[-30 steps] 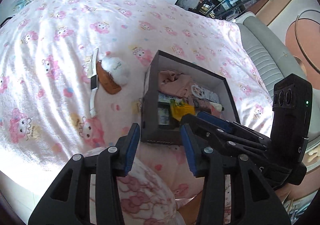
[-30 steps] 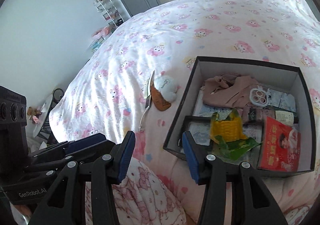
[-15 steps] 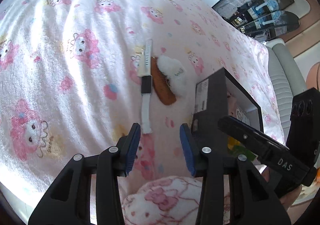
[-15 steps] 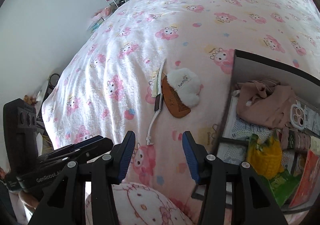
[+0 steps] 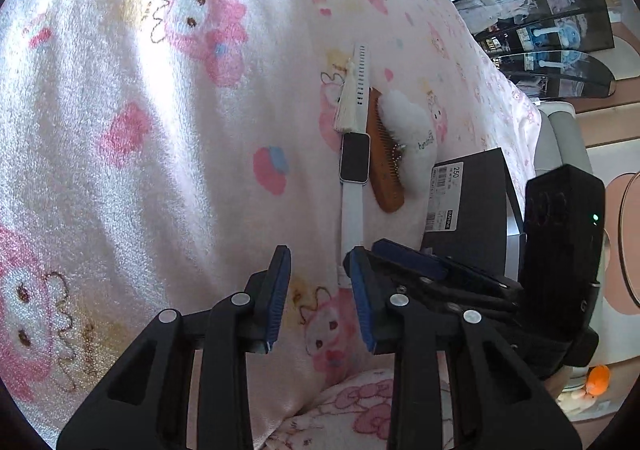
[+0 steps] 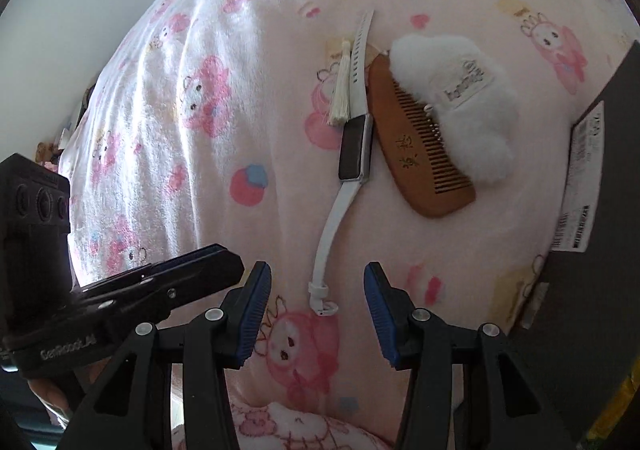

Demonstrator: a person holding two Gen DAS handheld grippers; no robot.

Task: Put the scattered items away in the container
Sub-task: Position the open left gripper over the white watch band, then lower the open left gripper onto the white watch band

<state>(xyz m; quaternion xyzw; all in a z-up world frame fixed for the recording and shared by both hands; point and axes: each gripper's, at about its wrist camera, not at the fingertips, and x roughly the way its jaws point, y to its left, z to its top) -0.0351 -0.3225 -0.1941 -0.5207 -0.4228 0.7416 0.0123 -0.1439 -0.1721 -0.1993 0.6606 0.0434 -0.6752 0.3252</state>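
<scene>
A white smartwatch (image 6: 354, 147) with a dark screen lies stretched out on the pink bedspread, a cream tassel (image 6: 342, 97) beside its far strap. To its right lie a wooden comb (image 6: 416, 153) and a white fluffy cloud-shaped puff (image 6: 460, 101), which overlaps the comb's teeth. My right gripper (image 6: 316, 270) is open, and the watch's near strap end lies between its fingertips, untouched. My left gripper (image 5: 317, 256) hovers just left of that strap, jaws closing on nothing. The black box (image 5: 468, 201) stands at the right, its contents hidden. The watch (image 5: 354, 161) and comb (image 5: 384, 173) also show here.
The soft bedspread (image 6: 208, 97) with cartoon prints spreads to the left and far side. A grey padded edge (image 5: 568, 137) and dark glass shelves (image 5: 540, 21) lie beyond the box. A pink patterned cloth (image 5: 352, 414) bulges under both grippers.
Both grippers have sunk toward the bed and closed in on the watch, comb and puff. The box has slid to the right edge of both views. The left jaws have narrowed.
</scene>
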